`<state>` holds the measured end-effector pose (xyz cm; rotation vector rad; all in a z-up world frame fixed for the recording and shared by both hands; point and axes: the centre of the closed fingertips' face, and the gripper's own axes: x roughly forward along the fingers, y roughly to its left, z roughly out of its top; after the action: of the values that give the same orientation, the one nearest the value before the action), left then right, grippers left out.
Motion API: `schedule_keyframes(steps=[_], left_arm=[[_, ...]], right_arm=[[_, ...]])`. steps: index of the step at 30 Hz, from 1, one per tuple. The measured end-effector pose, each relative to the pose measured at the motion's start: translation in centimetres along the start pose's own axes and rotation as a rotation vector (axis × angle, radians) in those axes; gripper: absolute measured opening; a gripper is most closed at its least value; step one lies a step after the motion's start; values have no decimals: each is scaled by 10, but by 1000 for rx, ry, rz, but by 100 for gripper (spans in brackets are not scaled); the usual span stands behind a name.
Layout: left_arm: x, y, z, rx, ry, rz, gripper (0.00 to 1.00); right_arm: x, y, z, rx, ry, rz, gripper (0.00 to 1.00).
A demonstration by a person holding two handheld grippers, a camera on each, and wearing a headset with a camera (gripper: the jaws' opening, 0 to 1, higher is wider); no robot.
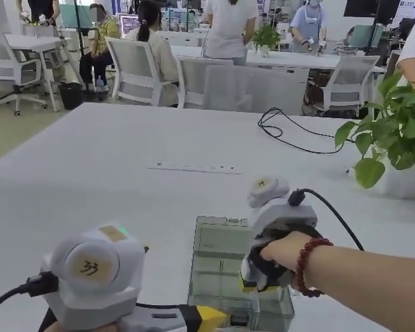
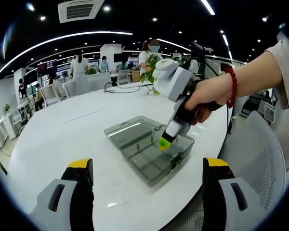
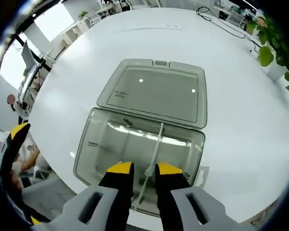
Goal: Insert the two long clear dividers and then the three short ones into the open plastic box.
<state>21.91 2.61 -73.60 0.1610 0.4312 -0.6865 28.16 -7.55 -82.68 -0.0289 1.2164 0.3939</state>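
Observation:
The open clear plastic box (image 3: 86, 149) lies on the white table with its lid (image 3: 154, 91) folded flat behind it. My right gripper (image 3: 144, 169) points down into the box, jaws shut on a clear divider (image 3: 155, 144) that stands on edge across the box's short side. A bright clear strip (image 3: 135, 132) runs along the box's length; I cannot tell if it is a divider. In the head view the right gripper (image 1: 252, 289) is over the box (image 1: 200, 277). My left gripper (image 2: 147, 166) hovers open just short of the box (image 2: 135, 161), facing the right gripper (image 2: 164, 143).
A potted plant (image 1: 391, 131) stands at the table's right edge, with a black cable (image 1: 290, 131) looped behind it. A thin white strip (image 1: 194, 167) lies mid-table. Chairs and several people are beyond the far edge. The table's near edge is close to the box.

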Motion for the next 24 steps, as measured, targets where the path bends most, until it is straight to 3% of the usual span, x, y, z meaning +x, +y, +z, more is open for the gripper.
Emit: schedule_keyframes(steps=[5, 11, 16, 24], left_arm=[[-2, 3, 0, 0, 6, 7, 96], [-4, 5, 1, -7, 8, 15, 95], [-7, 6, 0, -14, 16, 21, 95], [-9, 3, -1, -4, 24, 14, 95]], right_arm=[[-16, 9, 11, -27, -92, 65, 28], [-33, 12, 15, -71, -179, 107, 35], [-52, 12, 18, -132, -295, 148, 44], [-75, 3, 3, -195, -391, 182, 53]])
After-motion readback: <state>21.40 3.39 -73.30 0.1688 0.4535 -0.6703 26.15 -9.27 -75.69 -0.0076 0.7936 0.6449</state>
